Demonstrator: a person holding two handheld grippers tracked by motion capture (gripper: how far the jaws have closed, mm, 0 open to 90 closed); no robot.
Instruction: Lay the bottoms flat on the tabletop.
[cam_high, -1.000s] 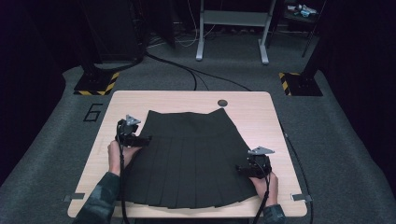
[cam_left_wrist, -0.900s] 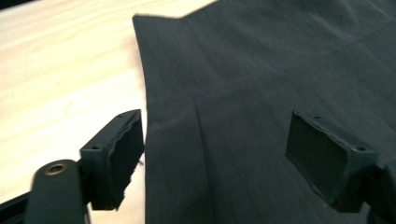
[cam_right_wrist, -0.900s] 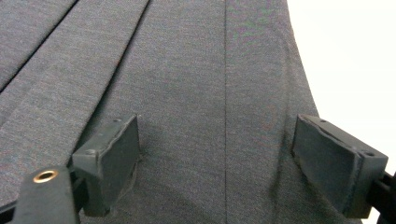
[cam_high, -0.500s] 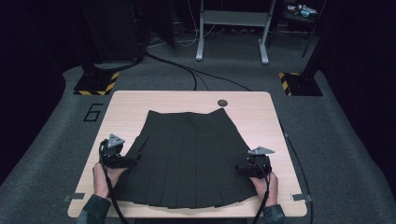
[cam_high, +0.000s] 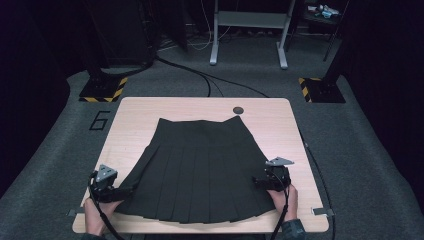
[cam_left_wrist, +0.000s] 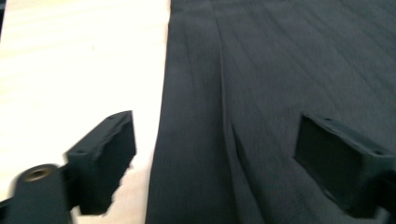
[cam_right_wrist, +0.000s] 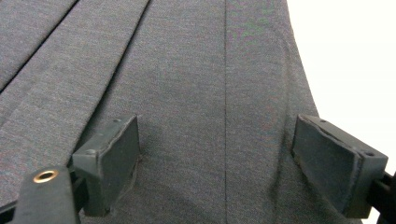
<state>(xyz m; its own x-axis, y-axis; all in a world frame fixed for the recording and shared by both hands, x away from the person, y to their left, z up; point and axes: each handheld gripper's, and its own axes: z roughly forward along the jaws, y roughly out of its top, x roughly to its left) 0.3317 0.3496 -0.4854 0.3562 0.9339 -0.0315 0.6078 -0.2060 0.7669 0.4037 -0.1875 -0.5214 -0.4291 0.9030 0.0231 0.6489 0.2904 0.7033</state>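
Two claws sit spread at the near corners of the black pleated skirt (cam_high: 200, 170). The left claw (cam_high: 131, 189), whose jaws were just moving, straddles the skirt's left edge on the worktop (cam_high: 135, 120). The right claw (cam_high: 256, 181) rests over the right edge, pinching nothing.

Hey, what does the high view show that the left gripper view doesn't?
High view alone: the whole black pleated skirt spread flat, both hands, the right gripper at its right edge, the floor with cables. Left gripper view alone: close up, the left gripper with open fingers straddling the skirt's side edge. Both share: skirt and light wooden table.
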